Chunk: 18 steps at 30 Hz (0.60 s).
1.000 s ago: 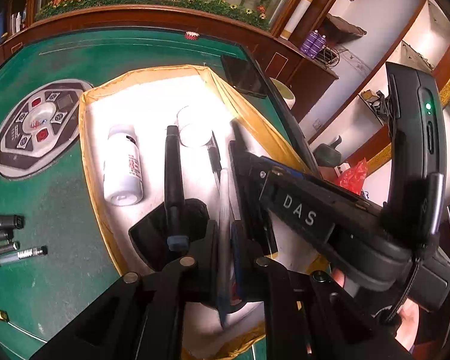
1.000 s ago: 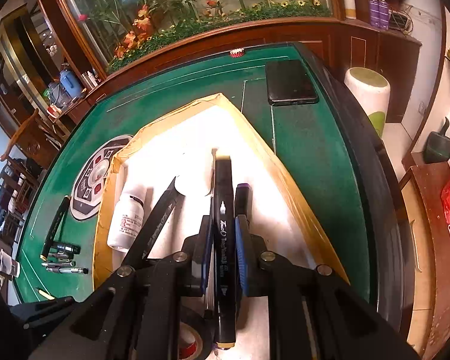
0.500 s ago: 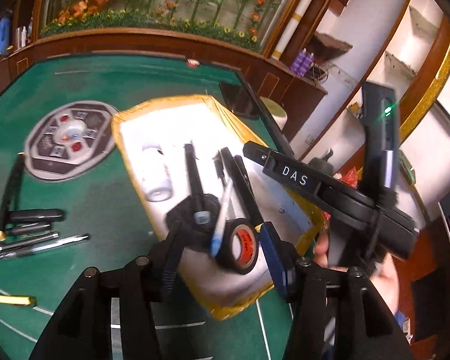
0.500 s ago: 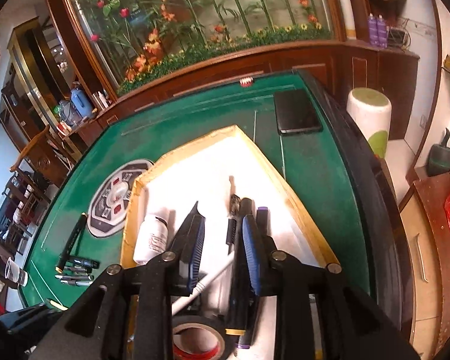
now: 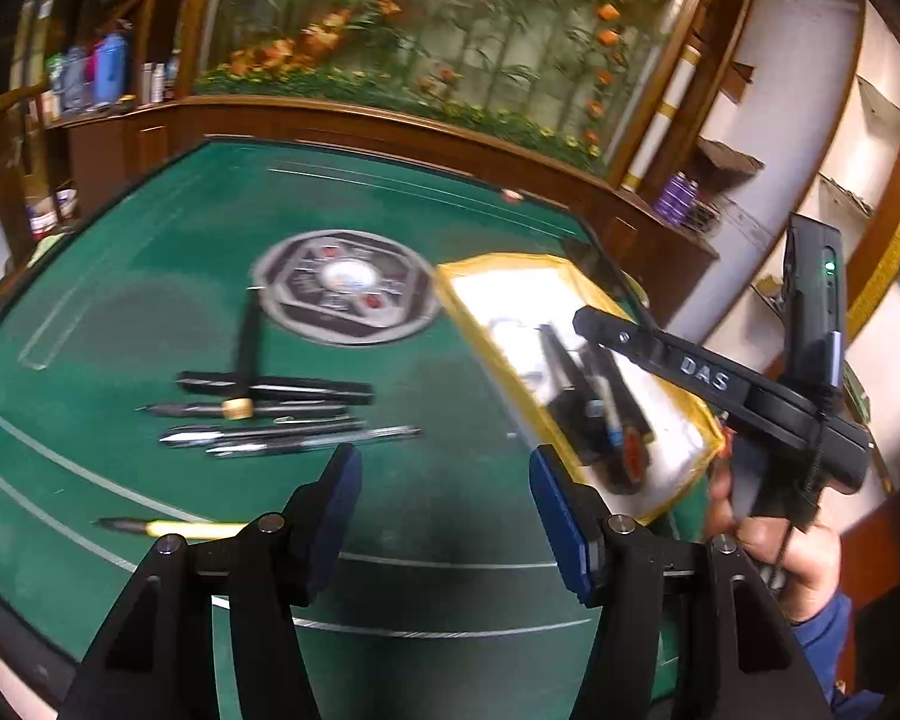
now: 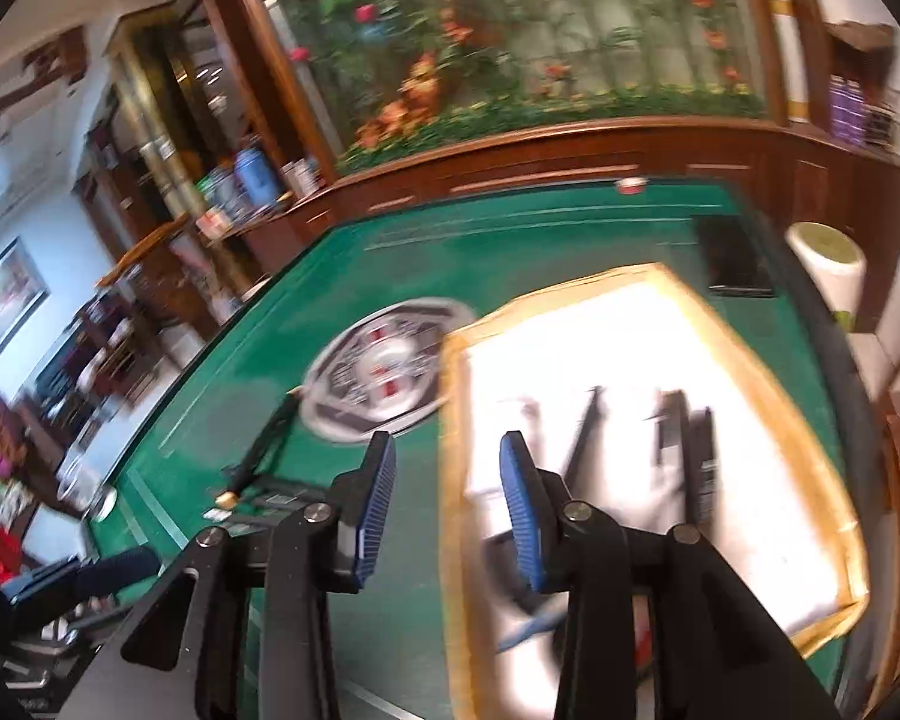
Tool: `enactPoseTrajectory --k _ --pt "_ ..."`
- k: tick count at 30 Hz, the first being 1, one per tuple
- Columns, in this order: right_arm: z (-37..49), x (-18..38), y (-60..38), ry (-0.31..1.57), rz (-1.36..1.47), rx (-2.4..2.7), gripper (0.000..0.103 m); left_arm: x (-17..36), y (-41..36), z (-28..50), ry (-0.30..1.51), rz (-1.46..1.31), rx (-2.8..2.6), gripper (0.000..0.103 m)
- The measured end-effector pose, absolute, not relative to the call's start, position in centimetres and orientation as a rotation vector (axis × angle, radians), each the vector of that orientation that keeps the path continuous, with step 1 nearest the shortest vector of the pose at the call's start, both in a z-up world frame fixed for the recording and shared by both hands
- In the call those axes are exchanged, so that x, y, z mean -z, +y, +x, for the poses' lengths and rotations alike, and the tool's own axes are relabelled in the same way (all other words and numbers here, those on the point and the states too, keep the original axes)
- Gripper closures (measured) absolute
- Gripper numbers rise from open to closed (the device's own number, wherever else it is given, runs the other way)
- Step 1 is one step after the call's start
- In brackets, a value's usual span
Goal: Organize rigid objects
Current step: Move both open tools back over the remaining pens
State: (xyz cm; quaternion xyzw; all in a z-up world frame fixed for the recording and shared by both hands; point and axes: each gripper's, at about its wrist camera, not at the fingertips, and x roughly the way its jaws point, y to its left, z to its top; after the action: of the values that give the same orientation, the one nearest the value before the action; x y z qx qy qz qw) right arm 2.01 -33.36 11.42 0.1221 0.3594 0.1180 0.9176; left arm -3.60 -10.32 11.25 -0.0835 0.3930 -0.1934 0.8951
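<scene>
Left gripper [image 5: 444, 483] is up over bare green felt, jaws spread wide and just been opening, nothing between the blue pads [image 5: 336, 495]. Right gripper [image 6: 447, 480] likewise empty, jaws at a narrower gap, also just been opening; it straddles the near-left edge of the tray [image 6: 456, 396], one pad over felt, the other over the white tray floor.

The tray is yellow-rimmed with a white floor and sits on the green table [image 5: 150, 312], right of the round grey control panel [image 5: 345, 288]. Inside it, lying flat: several dark pens or markers [image 5: 561, 360], a blue-and-white pen [image 5: 609, 414] and a roll of black tape with a red core [image 5: 630, 459] at the near end. Motion blur is heavy there, so the exact count is unclear; possibly a white bottle further back.

Loose on the felt, left of the tray and well apart from it: a row of dark pens [image 5: 282, 420] lying side by side, one long black stick [image 5: 247, 342] crossing them, and a yellow-bodied pen [image 5: 174, 528] nearer the table edge.

A hand [image 5: 792, 558] holds the right gripper's handle. A black phone [image 6: 735, 258] lies at the far right of the table.
</scene>
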Motion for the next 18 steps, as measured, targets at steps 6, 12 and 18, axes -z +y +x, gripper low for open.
enactPoseTrajectory --k 6,12,18 --pt "2.0 -10.6 -26.6 0.822 0.168 -0.396 0.068 -9.9 -4.9 -4.2 0.817 -0.218 0.321 0.040" --pt "1.9 -7.2 -19.9 0.975 0.140 -0.572 0.067 -7.1 3.2 -5.6 0.848 -0.315 0.198 0.040" --pt "1.9 -4.9 -15.3 1.048 0.070 -0.644 0.067 -5.0 9.0 -6.5 0.863 -0.418 0.093 0.040"
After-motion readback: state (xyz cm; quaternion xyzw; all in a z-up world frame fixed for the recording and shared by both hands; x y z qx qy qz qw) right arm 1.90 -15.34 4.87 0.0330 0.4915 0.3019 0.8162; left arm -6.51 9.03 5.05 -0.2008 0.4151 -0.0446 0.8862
